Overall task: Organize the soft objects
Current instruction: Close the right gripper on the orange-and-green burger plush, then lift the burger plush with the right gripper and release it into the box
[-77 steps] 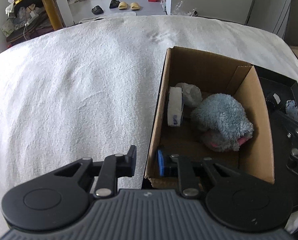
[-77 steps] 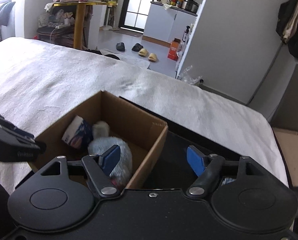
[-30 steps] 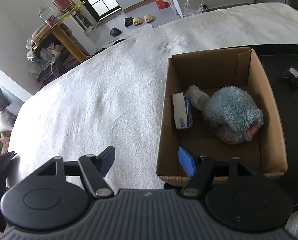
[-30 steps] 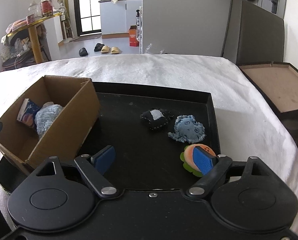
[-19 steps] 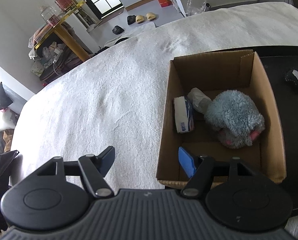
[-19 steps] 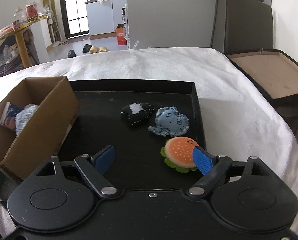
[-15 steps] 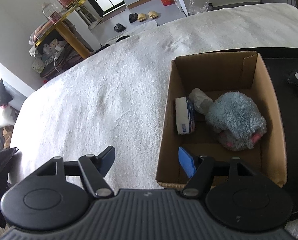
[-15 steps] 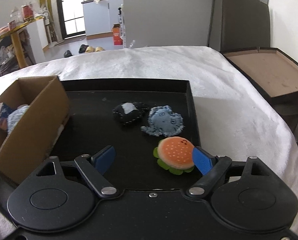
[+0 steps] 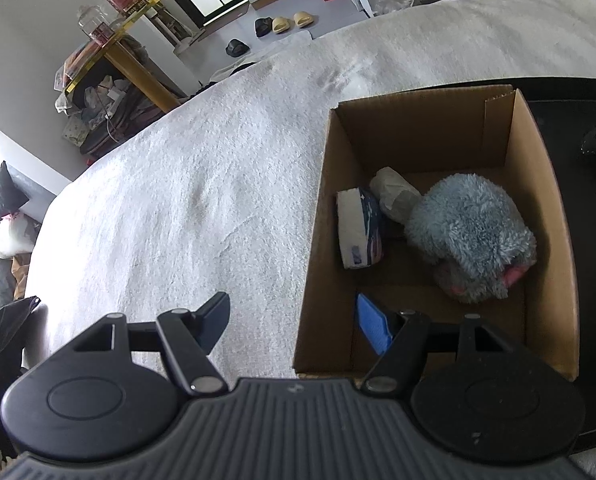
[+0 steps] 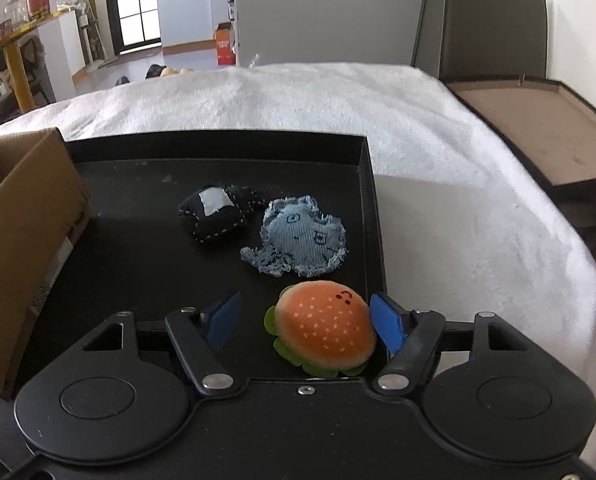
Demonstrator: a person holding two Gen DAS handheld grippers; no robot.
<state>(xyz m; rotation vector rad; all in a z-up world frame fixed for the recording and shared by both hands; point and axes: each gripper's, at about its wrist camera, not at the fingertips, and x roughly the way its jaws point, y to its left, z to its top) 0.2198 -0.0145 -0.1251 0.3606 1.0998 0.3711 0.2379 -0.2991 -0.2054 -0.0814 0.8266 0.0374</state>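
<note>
Orange and round, the burger toy (image 10: 325,330) lies low in the middle of my right wrist picture, in the near right corner of the black tray (image 10: 138,200). It sits between the two blue pads of my right gripper (image 10: 304,322). These jaws have just been closing around it; the right pad (image 10: 386,322) is at the toy's edge, I cannot tell if it touches, and the left pad (image 10: 222,320) is clearly apart from it, so the toy is not clamped. Above the burger in the frame lies a frayed denim toy (image 10: 298,240), and just left of that a black pouch (image 10: 216,214) with white stitches and a grey patch; these two touch each other. At the left edge of the frame I see the outer wall of the cardboard box (image 10: 22,232), which stands on the tray. In the left wrist picture, my left gripper (image 9: 294,322) stands apart with nothing between its pads, and the near left corner of the box (image 9: 418,128) is in the gap. The box fills the right half of that frame. Inside it a fluffy grey toy (image 9: 472,236) with pink spots lies at the right, a white and blue packet (image 9: 358,234) leans on the left wall, and a pale bundle (image 9: 394,194) lies between them. White blanket (image 9: 178,200) fills the left half.
</note>
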